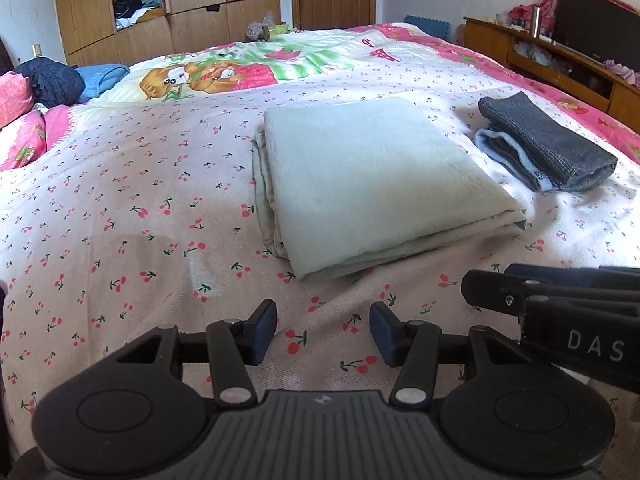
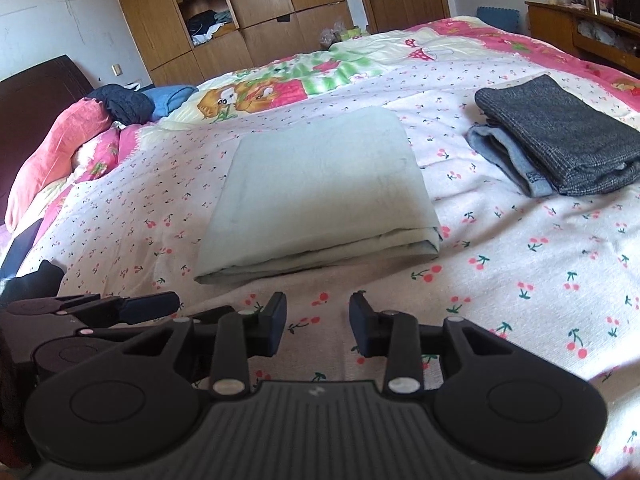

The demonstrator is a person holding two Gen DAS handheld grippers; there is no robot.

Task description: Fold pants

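Note:
Pale green pants (image 1: 360,176) lie folded into a flat rectangle on the cherry-print bedspread (image 1: 120,208); they also show in the right wrist view (image 2: 320,188). My left gripper (image 1: 323,334) is open and empty, hovering over the bedspread just short of the pants' near edge. My right gripper (image 2: 318,326) is open and empty, also just short of that edge. The right gripper's body shows at the right of the left wrist view (image 1: 560,312); the left gripper's body shows at the left of the right wrist view (image 2: 100,312).
A folded stack of dark grey and blue denim pants (image 1: 548,148) lies to the right (image 2: 560,136). Pink pillows (image 1: 20,128) and dark and blue clothes (image 1: 52,80) lie at the left. A wooden wardrobe (image 1: 160,4), door and side cabinet (image 1: 560,56) stand beyond the bed.

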